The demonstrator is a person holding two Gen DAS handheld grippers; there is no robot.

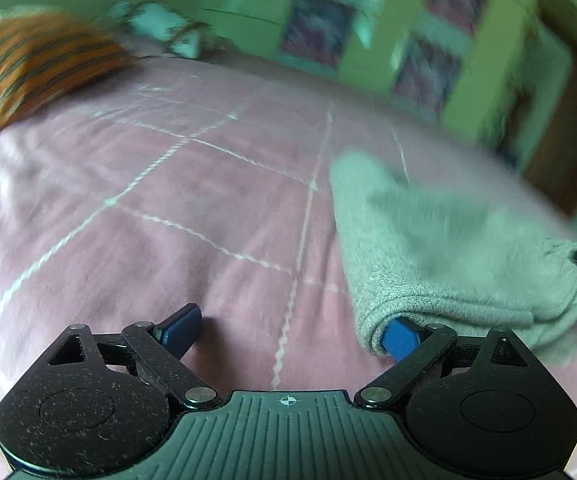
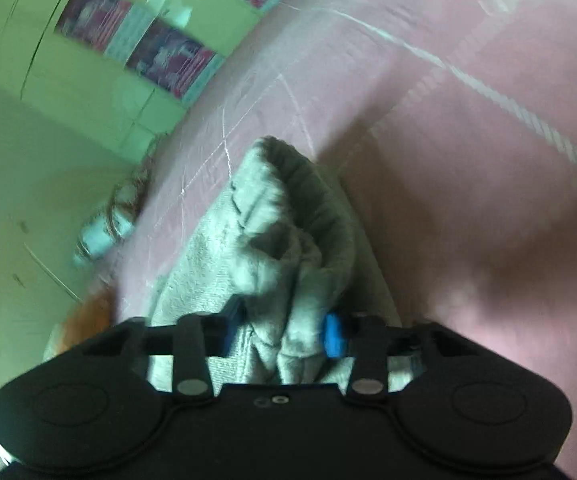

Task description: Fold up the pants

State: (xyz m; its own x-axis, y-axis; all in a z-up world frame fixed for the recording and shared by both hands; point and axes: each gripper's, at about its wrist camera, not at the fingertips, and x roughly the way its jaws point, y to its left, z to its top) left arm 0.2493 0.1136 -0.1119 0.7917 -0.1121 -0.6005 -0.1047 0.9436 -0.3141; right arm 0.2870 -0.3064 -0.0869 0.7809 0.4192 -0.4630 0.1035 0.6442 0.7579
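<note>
Pink quilted bedspread (image 1: 192,208) carries fuzzy grey pants (image 2: 272,232), pinched by right claw (image 2: 284,330); left claw (image 1: 288,332) spread wide.

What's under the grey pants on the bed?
The grey fleece pants lie bunched on the pink checked bedspread. One blue fingertip of the left tongs pokes beneath their edge; anything else underneath is covered.

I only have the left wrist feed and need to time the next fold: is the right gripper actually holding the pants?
Observer: Yes. In the right wrist view, the right gripper is shut on a bunched wad of the grey pants.
Operator: Which part is nearest it?
Observer: A ribbed band, waistband or cuff, runs up from the right finger pad.
Operator: Anything past the pants there?
Observer: Only the pink bedsheet, then the green cabinet at the bed's edge.
</note>
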